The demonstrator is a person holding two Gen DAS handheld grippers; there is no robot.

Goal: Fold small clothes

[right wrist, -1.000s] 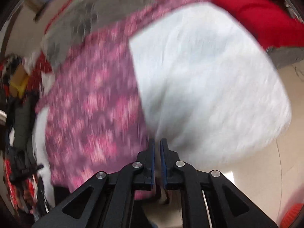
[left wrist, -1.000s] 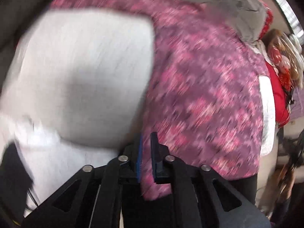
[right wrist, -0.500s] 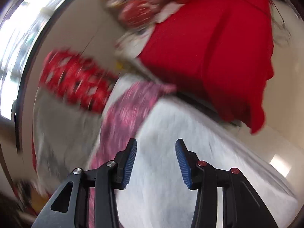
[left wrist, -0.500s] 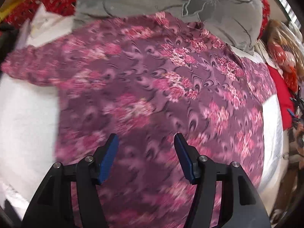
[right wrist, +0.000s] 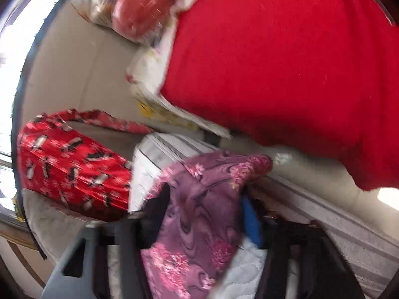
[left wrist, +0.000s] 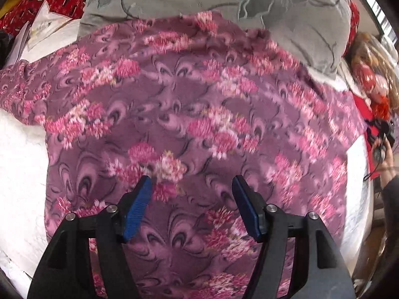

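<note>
Your left gripper [left wrist: 192, 189] hangs over the purple floral garment [left wrist: 199, 124], jaws well apart and just opened wider, nothing between the blue pads [left wrist: 138, 205]. The garment lies spread flat on the white quilted surface [left wrist: 22, 174], its far edge against the grey embroidered pillow [left wrist: 224, 5].

Your right gripper [right wrist: 207, 214] has just closed, and a fold of the same garment [right wrist: 199, 219] sits between its jaws, pinched and draped over the fingers. Blur hides the pad contact itself.

Containers: a clear plastic bag [right wrist: 119, 2] at top left of the right view holds something red and round; contents too blurred to name. A red patterned pillow [right wrist: 69, 167] lies beside the mattress, a large red cloth [right wrist: 286, 62] beyond it.
</note>
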